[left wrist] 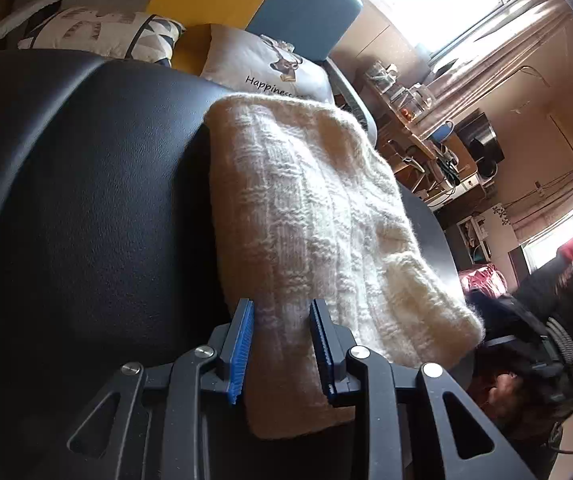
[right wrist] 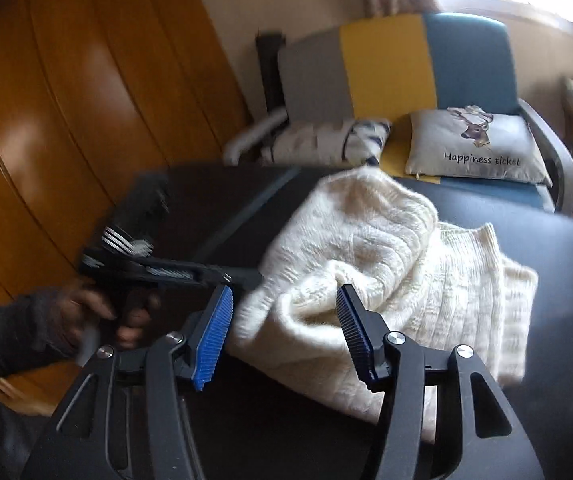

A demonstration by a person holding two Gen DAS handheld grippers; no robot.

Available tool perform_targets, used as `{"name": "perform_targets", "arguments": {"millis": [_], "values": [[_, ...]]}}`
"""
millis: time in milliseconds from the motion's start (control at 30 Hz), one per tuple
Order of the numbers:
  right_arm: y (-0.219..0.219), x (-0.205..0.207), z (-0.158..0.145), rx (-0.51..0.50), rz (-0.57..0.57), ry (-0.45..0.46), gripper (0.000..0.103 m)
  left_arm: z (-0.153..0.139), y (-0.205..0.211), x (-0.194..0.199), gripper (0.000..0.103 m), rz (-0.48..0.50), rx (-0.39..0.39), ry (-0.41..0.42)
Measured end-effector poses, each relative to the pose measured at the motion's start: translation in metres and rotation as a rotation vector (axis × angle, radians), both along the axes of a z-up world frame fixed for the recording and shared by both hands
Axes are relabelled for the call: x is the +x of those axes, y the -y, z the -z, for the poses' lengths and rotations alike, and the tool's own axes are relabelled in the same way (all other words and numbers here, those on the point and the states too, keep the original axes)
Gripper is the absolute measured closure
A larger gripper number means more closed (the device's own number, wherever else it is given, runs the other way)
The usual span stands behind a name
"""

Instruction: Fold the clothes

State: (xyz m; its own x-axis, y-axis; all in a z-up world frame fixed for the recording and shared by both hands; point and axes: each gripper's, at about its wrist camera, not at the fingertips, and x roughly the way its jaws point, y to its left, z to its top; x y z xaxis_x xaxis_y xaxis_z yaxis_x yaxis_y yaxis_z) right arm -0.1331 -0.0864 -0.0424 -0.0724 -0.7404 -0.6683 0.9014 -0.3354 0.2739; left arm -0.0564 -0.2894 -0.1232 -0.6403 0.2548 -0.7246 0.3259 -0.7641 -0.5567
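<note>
Blue ribbed pads line both grippers, and on each the jaws stand apart with nothing clamped. The left gripper (left wrist: pixel 282 344) hangs over the near end of a cream knitted sweater (left wrist: pixel 318 216); knit shows in the gap between its pads, but the pads do not press on it. In the right wrist view the right gripper (right wrist: pixel 286 336) is spread wider, its fingers to either side of a rolled, puffy edge of the sweater (right wrist: pixel 366 264) without closing on it.

The sweater lies on a black padded surface (left wrist: pixel 86 200). Seen from the left gripper it is a long folded strip running away toward the far edge; seen from the right gripper it is bunched, one part heaped over a flatter ribbed part.

Left of the sweater in the right wrist view, a hand (right wrist: pixel 98 316) in a dark sleeve grips the handle of the other gripper, blurred. Beyond the sweater stands a grey, yellow and blue chair (right wrist: pixel 406 64) holding a cushion (right wrist: pixel 474 144) printed "Happiness ticket".
</note>
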Motion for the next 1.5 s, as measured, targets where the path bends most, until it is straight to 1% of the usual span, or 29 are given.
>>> {"name": "perform_targets", "arguments": {"millis": [33, 67, 100, 133, 167, 200, 267, 300, 400, 433, 467, 533, 633, 700, 733, 767, 800, 867, 1000, 1033, 1100, 1133, 1167, 1200, 1233, 1300, 1400, 1467, 1500], "values": [[0.007, -0.002, 0.010, 0.046, -0.011, 0.009, 0.049, 0.000, 0.000, -0.001, 0.074, 0.001, -0.005, 0.001], [0.015, -0.003, 0.021, 0.090, -0.021, 0.021, 0.068, 0.000, -0.001, -0.002, 0.074, 0.002, -0.011, 0.001], [0.018, -0.004, 0.031, 0.120, -0.022, 0.031, 0.076, -0.001, -0.002, -0.003, 0.074, 0.008, -0.016, 0.000], [0.017, -0.005, 0.040, 0.141, -0.016, 0.040, 0.083, -0.001, -0.004, -0.005, 0.074, 0.015, -0.021, -0.001], [0.017, -0.006, 0.049, 0.162, -0.009, 0.049, 0.086, -0.002, -0.007, -0.007, 0.074, 0.022, -0.037, 0.001], [0.014, -0.007, 0.055, 0.165, 0.006, 0.064, 0.087, -0.002, -0.010, -0.009, 0.074, 0.030, -0.053, 0.003], [0.000, -0.015, 0.060, 0.119, 0.063, 0.111, 0.087, -0.003, -0.018, -0.012, 0.074, 0.054, -0.085, -0.002], [-0.009, -0.019, 0.061, 0.089, 0.094, 0.134, 0.087, -0.005, -0.021, -0.012, 0.074, 0.060, -0.088, -0.007], [-0.039, -0.020, 0.051, -0.019, 0.142, 0.157, 0.090, -0.008, -0.028, -0.014, 0.074, 0.095, -0.085, -0.027], [-0.047, -0.019, 0.049, -0.037, 0.154, 0.157, 0.090, -0.007, -0.031, -0.016, 0.074, 0.105, -0.091, -0.019], [-0.055, -0.018, 0.050, -0.042, 0.169, 0.157, 0.090, -0.005, -0.034, -0.019, 0.074, 0.115, -0.106, -0.010], [-0.064, -0.023, 0.067, 0.000, 0.216, 0.178, 0.090, -0.003, -0.039, -0.022, 0.074, 0.128, -0.118, -0.004], [-0.070, -0.030, 0.097, 0.032, 0.261, 0.258, 0.090, -0.005, -0.045, -0.026, 0.074, 0.146, -0.151, -0.006], [-0.071, -0.028, 0.100, 0.030, 0.263, 0.263, 0.090, -0.006, -0.048, -0.027, 0.074, 0.156, -0.171, -0.005], [-0.071, -0.026, 0.100, 0.026, 0.261, 0.259, 0.086, -0.006, -0.047, -0.028, 0.074, 0.157, -0.171, -0.001], [-0.070, -0.024, 0.099, 0.023, 0.250, 0.256, 0.086, -0.006, -0.046, -0.027, 0.074, 0.155, -0.166, 0.001], [-0.071, -0.022, 0.095, 0.022, 0.234, 0.247, 0.081, -0.006, -0.045, -0.027, 0.074, 0.153, -0.161, 0.002], [-0.074, -0.021, 0.085, 0.023, 0.203, 0.218, 0.058, -0.008, -0.045, -0.025, 0.074, 0.146, -0.159, 0.001], [-0.092, -0.034, 0.055, -0.060, 0.186, 0.196, 0.042, -0.012, -0.052, -0.021, 0.074, 0.140, -0.189, -0.020], [-0.095, -0.040, 0.049, -0.086, 0.183, 0.196, 0.036, -0.013, -0.054, -0.020, 0.074, 0.139, -0.197, -0.026], [-0.094, -0.054, 0.038, -0.144, 0.169, 0.219, 0.032, -0.014, -0.060, -0.020, 0.074, 0.145, -0.217, -0.036], [-0.089, -0.061, 0.034, -0.182, 0.158, 0.252, 0.026, -0.014, -0.062, -0.021, 0.074, 0.150, -0.228, -0.033], [-0.077, -0.068, 0.033, -0.212, 0.141, 0.286, 0.017, -0.014, -0.064, -0.023, 0.074, 0.155, -0.238, -0.030], [-0.064, -0.072, 0.030, -0.217, 0.125, 0.305, 0.017, -0.013, -0.064, -0.024, 0.074, 0.155, -0.238, -0.031], [-0.052, -0.076, 0.030, -0.193, 0.115, 0.308, 0.017, -0.013, -0.063, -0.024, 0.074, 0.156, -0.234, -0.032], [-0.027, -0.084, 0.037, -0.122, 0.097, 0.307, 0.017, -0.012, -0.062, -0.024, 0.074, 0.158, -0.226, -0.035], [0.002, -0.091, 0.053, -0.011, 0.106, 0.298, 0.017, -0.010, -0.058, -0.023, 0.073, 0.165, -0.217, -0.037], [0.013, -0.089, 0.060, 0.054, 0.102, 0.252, 0.023, -0.011, -0.058, -0.024, 0.073, 0.175, -0.221, -0.037], [0.020, -0.087, 0.063, 0.080, 0.097, 0.225, 0.023, -0.011, -0.058, -0.024, 0.073, 0.180, -0.225, -0.038]]}}
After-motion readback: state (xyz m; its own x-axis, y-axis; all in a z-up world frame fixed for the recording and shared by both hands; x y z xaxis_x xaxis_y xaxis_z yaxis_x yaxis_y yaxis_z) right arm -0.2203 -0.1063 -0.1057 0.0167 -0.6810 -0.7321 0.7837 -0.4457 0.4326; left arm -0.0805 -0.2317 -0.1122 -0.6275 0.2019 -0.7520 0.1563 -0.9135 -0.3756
